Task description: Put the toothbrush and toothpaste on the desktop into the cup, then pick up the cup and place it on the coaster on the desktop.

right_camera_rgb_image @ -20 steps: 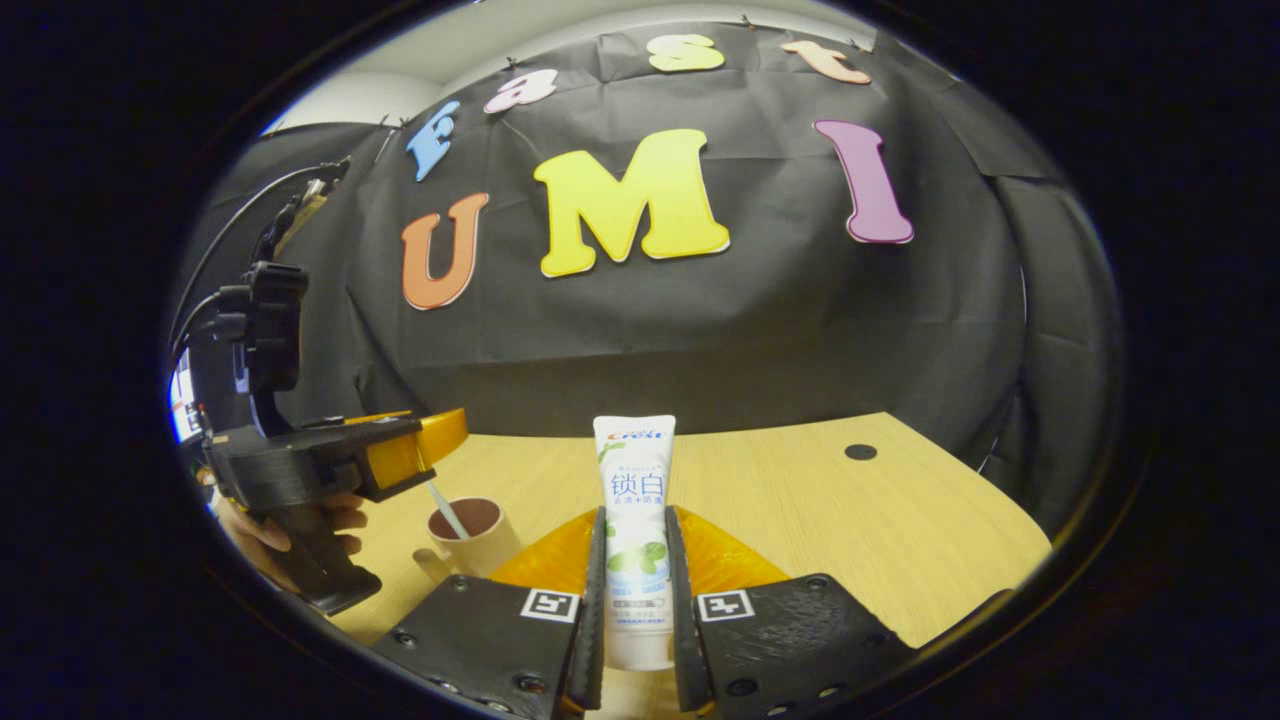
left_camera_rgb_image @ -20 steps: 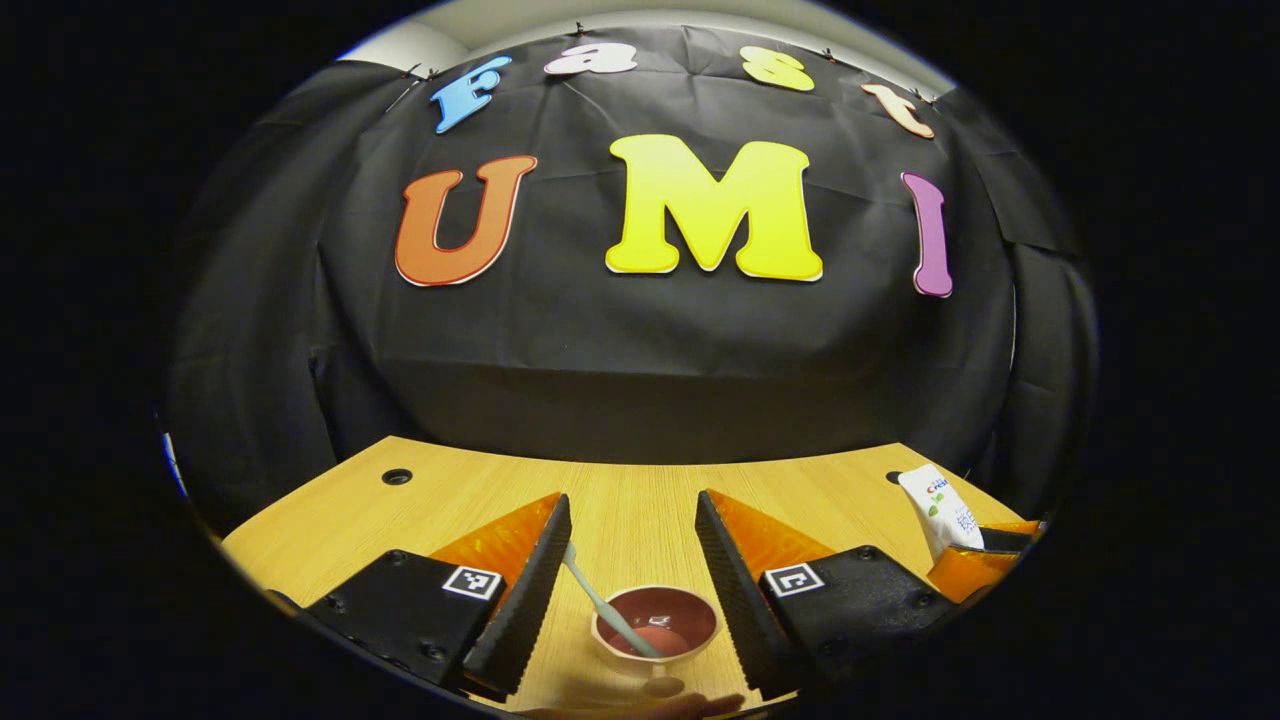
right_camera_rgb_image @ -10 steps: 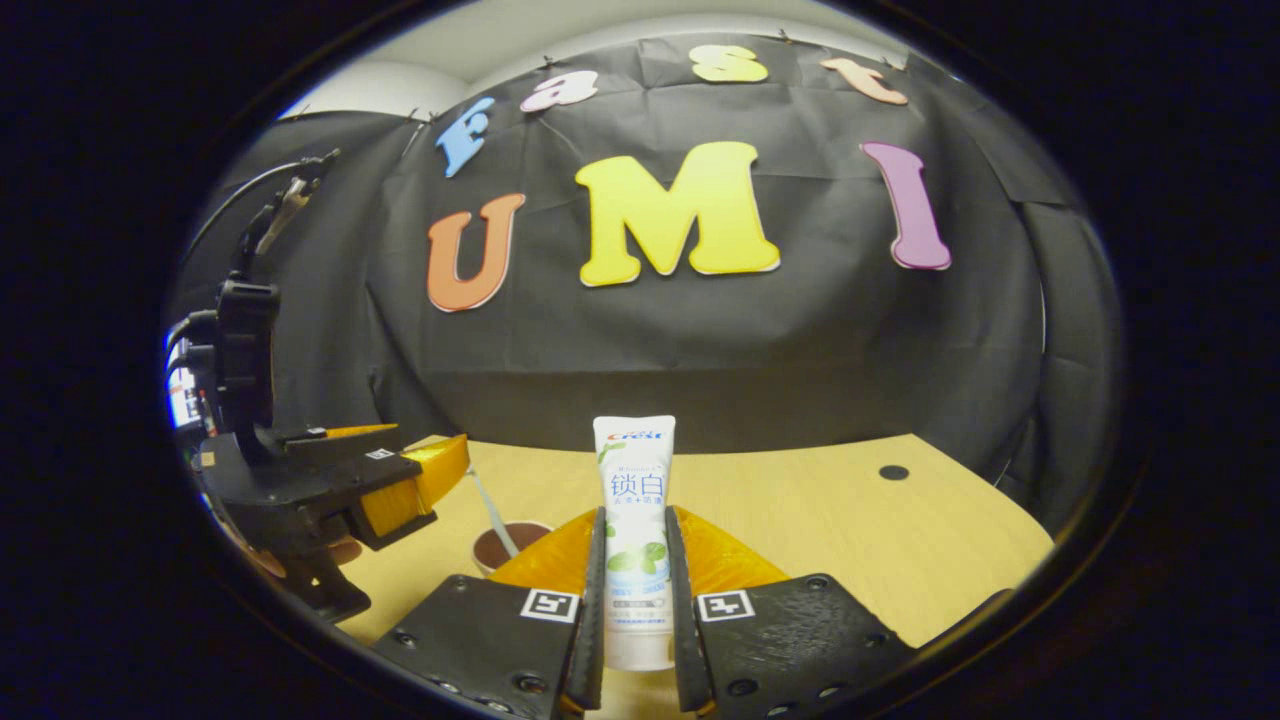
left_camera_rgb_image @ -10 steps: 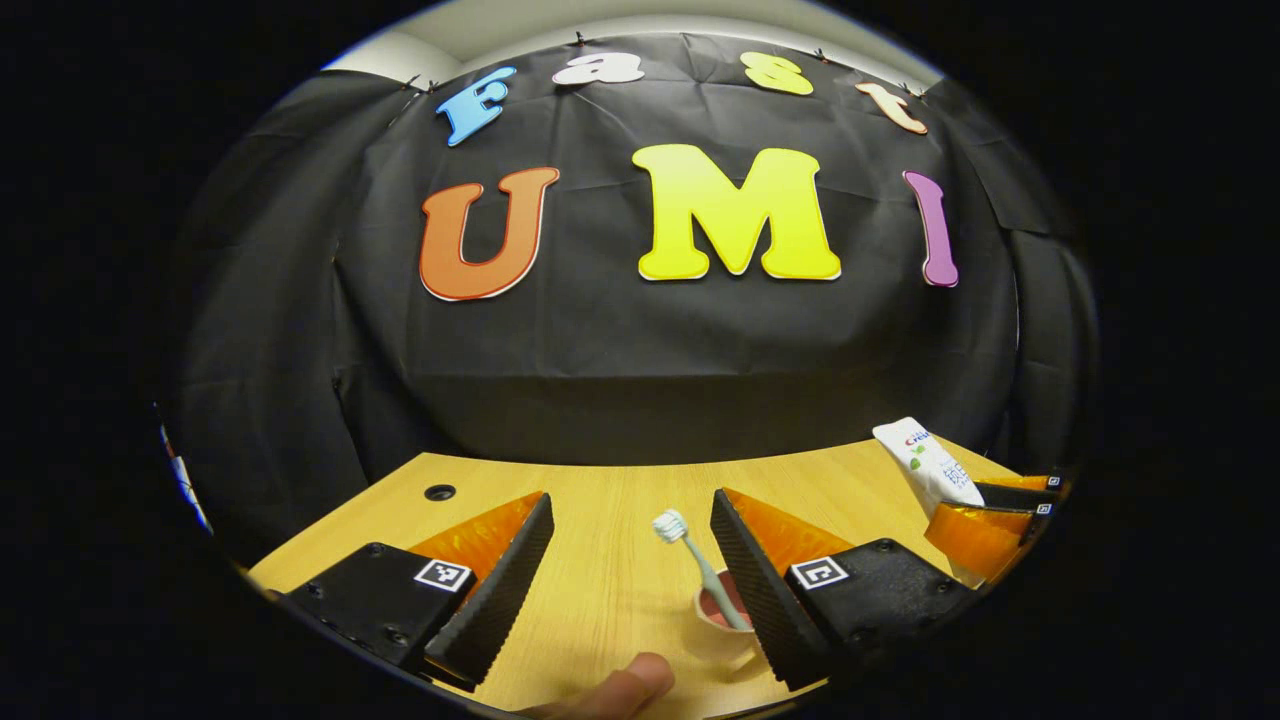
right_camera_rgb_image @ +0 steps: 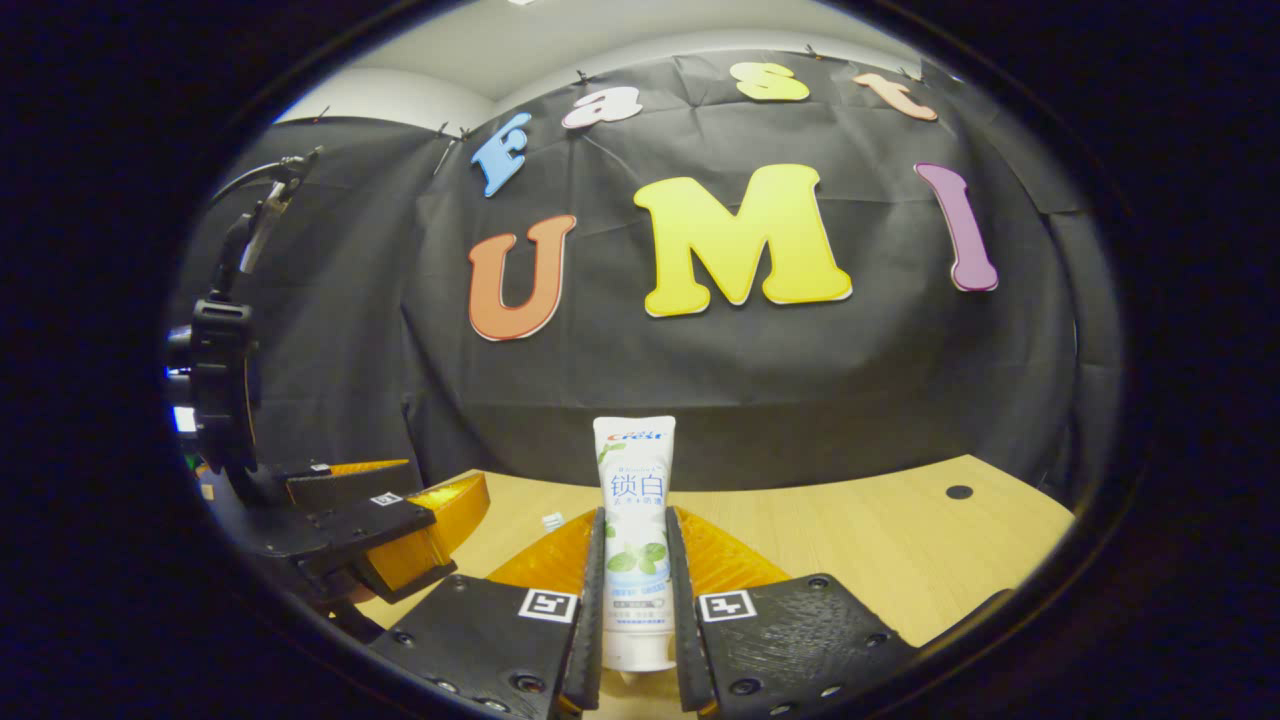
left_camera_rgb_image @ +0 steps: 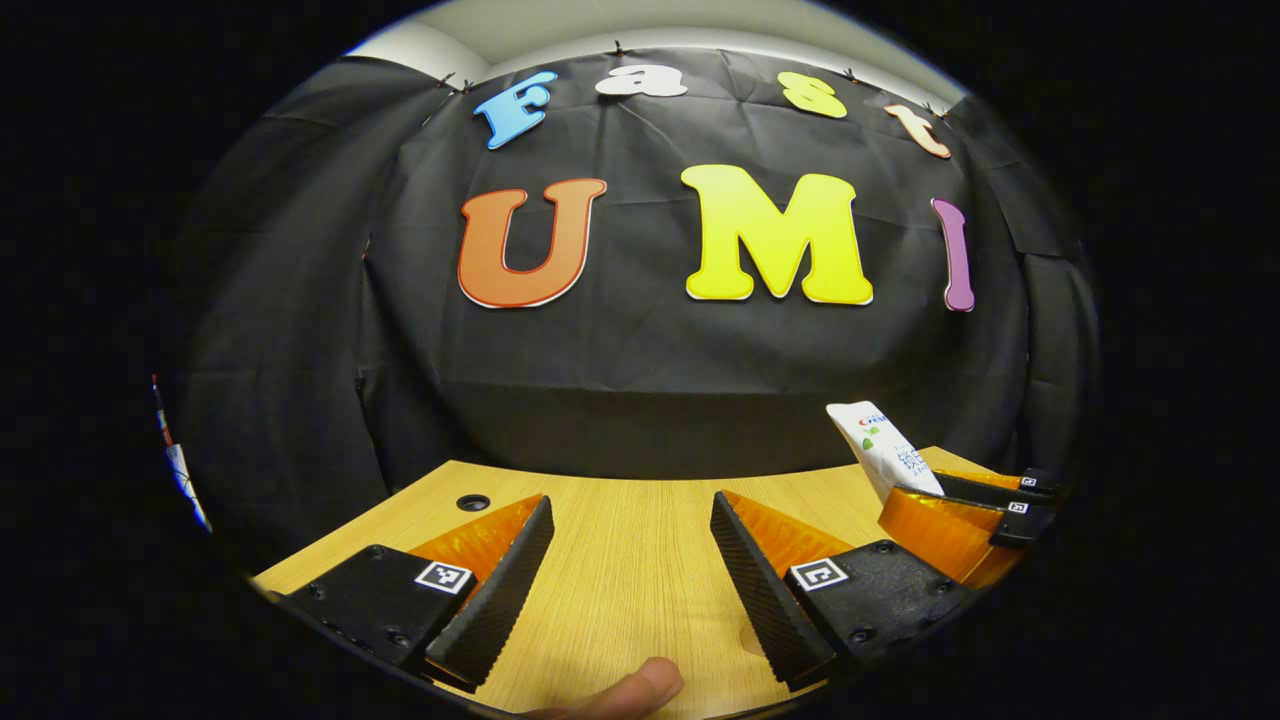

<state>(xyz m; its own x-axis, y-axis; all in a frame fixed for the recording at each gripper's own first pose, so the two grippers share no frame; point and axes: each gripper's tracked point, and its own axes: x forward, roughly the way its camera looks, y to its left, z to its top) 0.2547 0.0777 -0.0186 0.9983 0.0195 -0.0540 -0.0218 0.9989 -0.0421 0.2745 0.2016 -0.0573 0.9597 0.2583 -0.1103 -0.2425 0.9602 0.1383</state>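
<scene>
Wood-grain desktop stretches bare between the spread fingers of the left gripper, which stands open and grips nothing; judging by that, its own part of the job looks done for now. A fingertip of the person holding it pokes in at the bottom edge. The right gripper is closed on the toothpaste, both fingers pressing its lower half so the tube stands upright with the flat crimped end on top, probably so it can go down into the cup cap-first. In the left gripper view the same tube leans above the desk off to the right. A small white bit just beside the tube may be the toothbrush head; I cannot tell. Cup and coaster cannot be placed from these views.
</scene>
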